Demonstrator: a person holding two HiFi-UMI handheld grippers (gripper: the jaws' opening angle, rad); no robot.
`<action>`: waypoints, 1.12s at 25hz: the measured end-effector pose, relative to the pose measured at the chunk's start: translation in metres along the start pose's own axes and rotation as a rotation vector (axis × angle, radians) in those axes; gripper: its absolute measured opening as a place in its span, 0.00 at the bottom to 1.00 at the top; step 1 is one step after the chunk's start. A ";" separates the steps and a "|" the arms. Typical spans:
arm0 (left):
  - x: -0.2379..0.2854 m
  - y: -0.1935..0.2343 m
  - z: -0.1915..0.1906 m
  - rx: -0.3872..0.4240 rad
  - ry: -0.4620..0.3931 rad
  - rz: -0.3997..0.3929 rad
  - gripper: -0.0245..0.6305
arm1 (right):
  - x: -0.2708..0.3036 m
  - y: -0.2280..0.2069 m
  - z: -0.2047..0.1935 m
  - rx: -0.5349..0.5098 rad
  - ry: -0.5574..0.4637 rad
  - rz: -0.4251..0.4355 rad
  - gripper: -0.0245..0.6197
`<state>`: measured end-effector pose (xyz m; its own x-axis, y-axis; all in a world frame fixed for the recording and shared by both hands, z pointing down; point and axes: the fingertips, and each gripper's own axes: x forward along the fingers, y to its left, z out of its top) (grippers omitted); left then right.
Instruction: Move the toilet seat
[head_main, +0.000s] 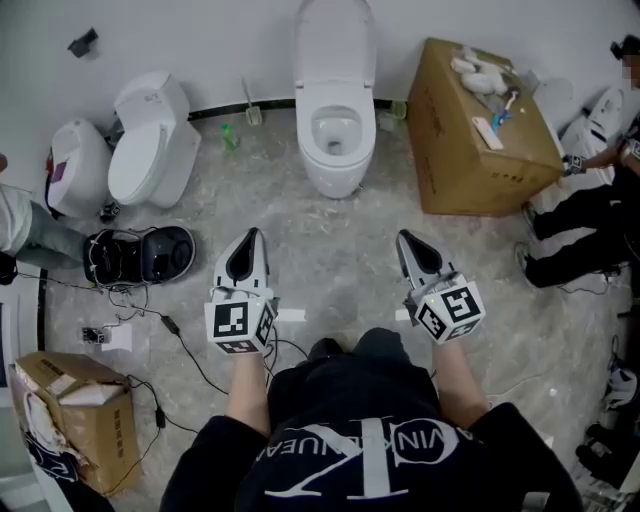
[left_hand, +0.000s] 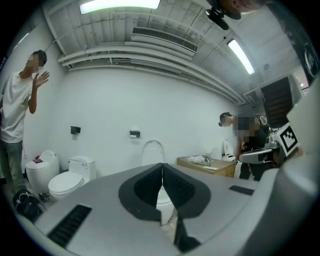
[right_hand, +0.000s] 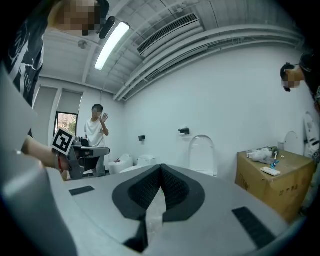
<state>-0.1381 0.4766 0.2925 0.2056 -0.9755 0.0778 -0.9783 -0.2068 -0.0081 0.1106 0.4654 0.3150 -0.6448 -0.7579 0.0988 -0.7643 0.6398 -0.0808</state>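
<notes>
A white toilet (head_main: 336, 135) stands against the far wall in the head view, its lid (head_main: 335, 40) raised upright and the bowl showing. Both grippers are held level well short of it and point toward it. My left gripper (head_main: 254, 233) is shut with nothing between its jaws, and so is my right gripper (head_main: 404, 238). In the left gripper view the left gripper (left_hand: 162, 165) lines up with the toilet's raised lid (left_hand: 152, 149). The right gripper view has the right gripper (right_hand: 160, 166) in front, with the raised lid (right_hand: 201, 151) to its right.
A second toilet (head_main: 150, 150) with its lid down and another white unit (head_main: 75, 165) stand at the left. A cardboard box (head_main: 480, 150) with small items on top sits right of the toilet, and a person (head_main: 580, 225) sits beside it. Black gear (head_main: 140, 255), cables and a box (head_main: 85, 420) lie at my left.
</notes>
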 end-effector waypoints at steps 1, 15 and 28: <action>0.002 0.000 -0.001 -0.002 0.000 -0.001 0.04 | 0.001 0.000 -0.001 -0.001 0.003 0.003 0.05; 0.042 0.011 -0.026 -0.108 0.061 -0.023 0.18 | 0.029 -0.030 -0.013 0.097 0.030 -0.001 0.25; 0.166 0.056 -0.050 -0.145 0.126 0.007 0.22 | 0.148 -0.104 -0.033 0.138 0.084 0.044 0.27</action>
<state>-0.1602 0.3065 0.3547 0.2028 -0.9580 0.2027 -0.9749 -0.1781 0.1336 0.0944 0.2908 0.3711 -0.6797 -0.7126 0.1738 -0.7320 0.6441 -0.2220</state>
